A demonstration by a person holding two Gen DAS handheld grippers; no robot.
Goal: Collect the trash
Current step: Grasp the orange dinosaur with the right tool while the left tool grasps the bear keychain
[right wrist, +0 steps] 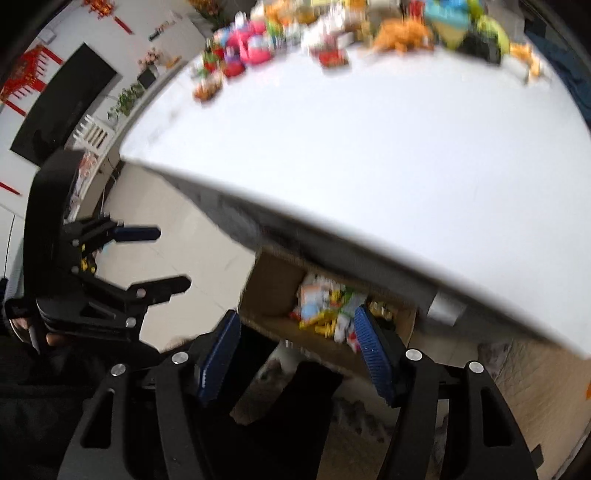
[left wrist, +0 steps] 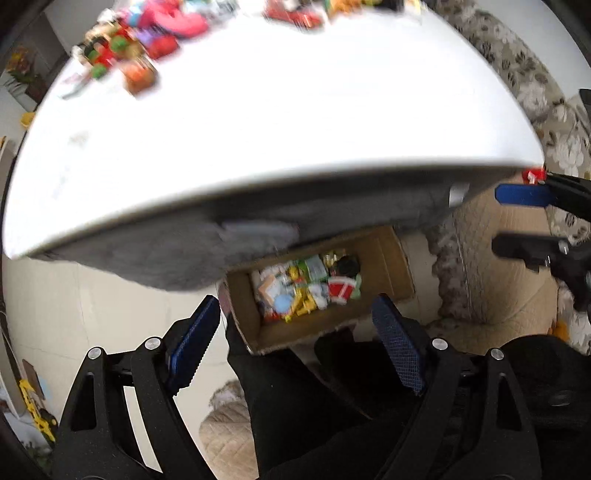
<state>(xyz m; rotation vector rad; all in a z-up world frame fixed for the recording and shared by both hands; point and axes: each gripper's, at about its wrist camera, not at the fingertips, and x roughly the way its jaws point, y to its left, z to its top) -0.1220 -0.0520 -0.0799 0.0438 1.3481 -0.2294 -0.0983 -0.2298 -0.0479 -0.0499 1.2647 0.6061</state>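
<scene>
Both grippers hung below the near edge of the white counter [left wrist: 258,129], over the floor. Left gripper [left wrist: 299,332]: jaws wide open, nothing held. Right gripper [right wrist: 299,347]: jaws wide open, empty as well. A cardboard box [left wrist: 384,254] sat on the floor under the counter edge, holding a heap of trash [left wrist: 306,288], probably wrappers and small packets; blur prevented a firmer reading. More colourful clutter [right wrist: 332,33] lay along the far side of the counter, smeared by motion blur.
</scene>
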